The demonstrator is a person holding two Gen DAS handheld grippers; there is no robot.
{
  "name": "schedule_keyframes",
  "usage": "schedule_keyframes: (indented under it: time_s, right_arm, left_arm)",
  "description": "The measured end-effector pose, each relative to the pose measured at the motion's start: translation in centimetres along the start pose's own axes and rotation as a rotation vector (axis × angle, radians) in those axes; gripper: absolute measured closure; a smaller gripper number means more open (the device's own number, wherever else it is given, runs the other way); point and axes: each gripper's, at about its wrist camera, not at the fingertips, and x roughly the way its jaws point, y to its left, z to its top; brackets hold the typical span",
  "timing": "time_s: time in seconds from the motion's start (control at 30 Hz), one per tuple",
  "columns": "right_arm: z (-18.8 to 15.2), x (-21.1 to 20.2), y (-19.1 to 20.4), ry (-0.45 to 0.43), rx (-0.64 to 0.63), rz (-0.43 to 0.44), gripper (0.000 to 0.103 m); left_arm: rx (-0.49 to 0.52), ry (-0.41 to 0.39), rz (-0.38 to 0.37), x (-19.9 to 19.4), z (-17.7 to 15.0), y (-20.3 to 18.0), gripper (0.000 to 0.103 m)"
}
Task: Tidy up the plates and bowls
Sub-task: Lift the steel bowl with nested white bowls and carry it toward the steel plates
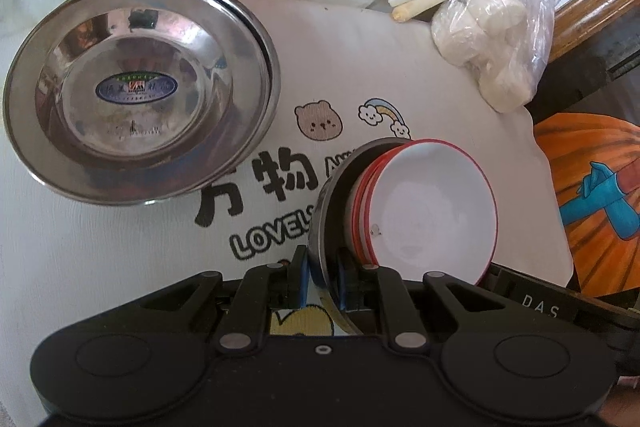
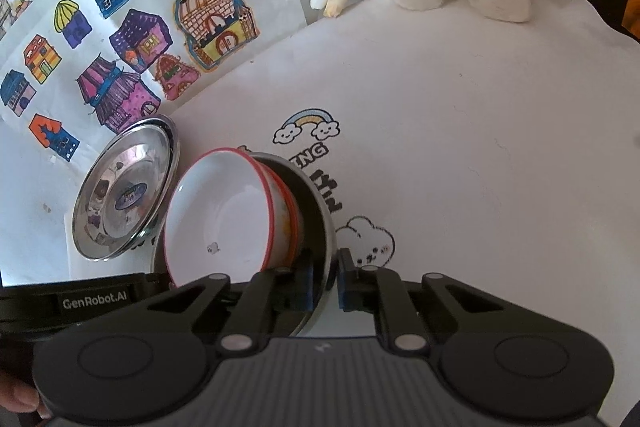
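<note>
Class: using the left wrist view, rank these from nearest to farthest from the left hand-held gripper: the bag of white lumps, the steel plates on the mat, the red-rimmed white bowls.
From the left hand-held gripper:
1. Red-rimmed white bowls, just ahead, slightly right.
2. Steel plates, far left on the mat.
3. Bag of white lumps, far right corner.

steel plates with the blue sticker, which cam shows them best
The left wrist view. There the stacked steel plates lie nearly face-on, so the whole rim, the blue sticker and the second rim peeking out beneath all show. The right wrist view catches the same steel plates smaller, foreshortened and partly cut off by the white bowl.
</note>
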Motion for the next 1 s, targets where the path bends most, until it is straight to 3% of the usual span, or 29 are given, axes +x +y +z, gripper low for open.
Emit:
schedule_keyframes:
  time_s: [1.0]
  right_arm:
    - [-2.4,-1.7,5.6,0.028,-0.02,0.042,0.091]
  left_arm:
    - [-0.053,-0.008,-0.02,-5.3,-2.6,5.4,0.089]
